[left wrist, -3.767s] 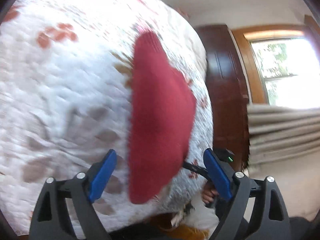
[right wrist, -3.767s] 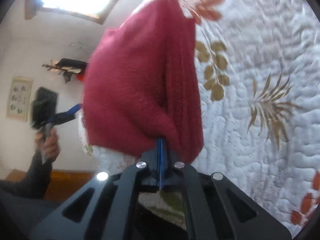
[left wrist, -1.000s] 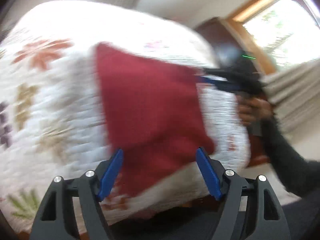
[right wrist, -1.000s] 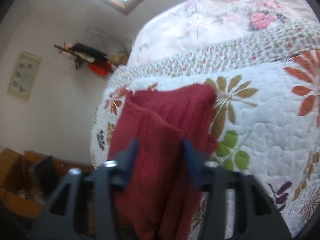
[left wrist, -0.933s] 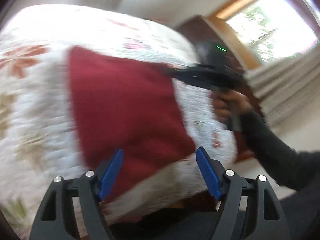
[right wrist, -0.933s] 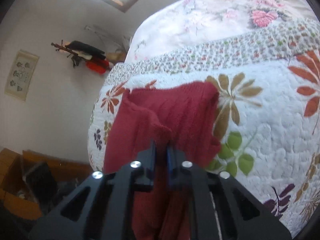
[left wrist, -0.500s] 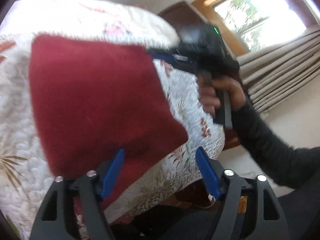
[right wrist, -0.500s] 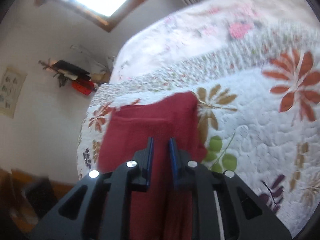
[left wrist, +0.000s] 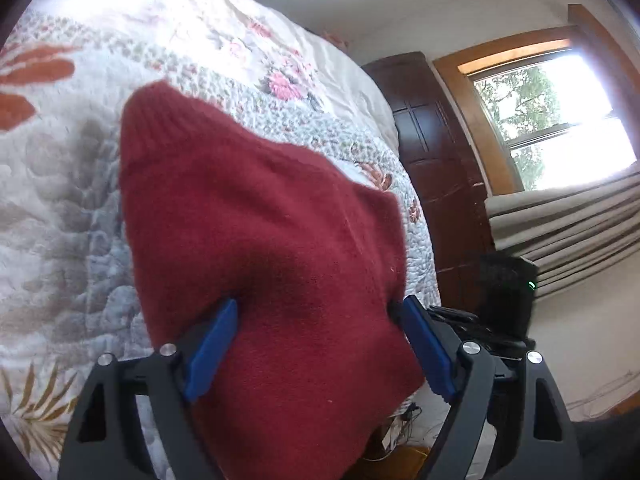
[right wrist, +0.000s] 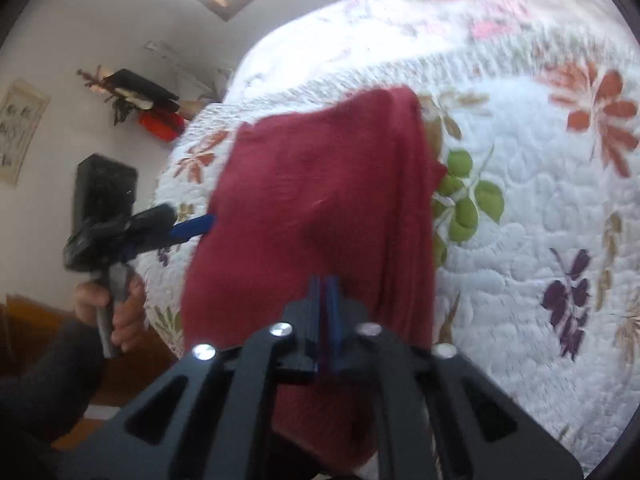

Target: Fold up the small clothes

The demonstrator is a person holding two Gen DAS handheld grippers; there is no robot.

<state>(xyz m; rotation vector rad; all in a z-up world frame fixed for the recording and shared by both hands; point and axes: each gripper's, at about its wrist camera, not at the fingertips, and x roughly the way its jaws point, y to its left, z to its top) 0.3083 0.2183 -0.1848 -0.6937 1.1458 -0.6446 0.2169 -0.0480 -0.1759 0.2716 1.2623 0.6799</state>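
The red sweater (left wrist: 260,248) now hangs lifted, pinched by right fingers (right wrist: 325,292), between wide-spread left fingers (left wrist: 212,340).

The left wrist view looks along its fingers from the bed's near edge, very close over the red knitted garment (left wrist: 260,248), toward the far pillow end of the floral quilt (left wrist: 60,200), with a window (left wrist: 552,120) at right. The right wrist view sits equally close on the garment's (right wrist: 320,200) other side, facing across the quilt (right wrist: 540,220) with a wall at left. Both share garment and quilt; the right view also catches the left gripper (right wrist: 192,226) at the garment's left edge.
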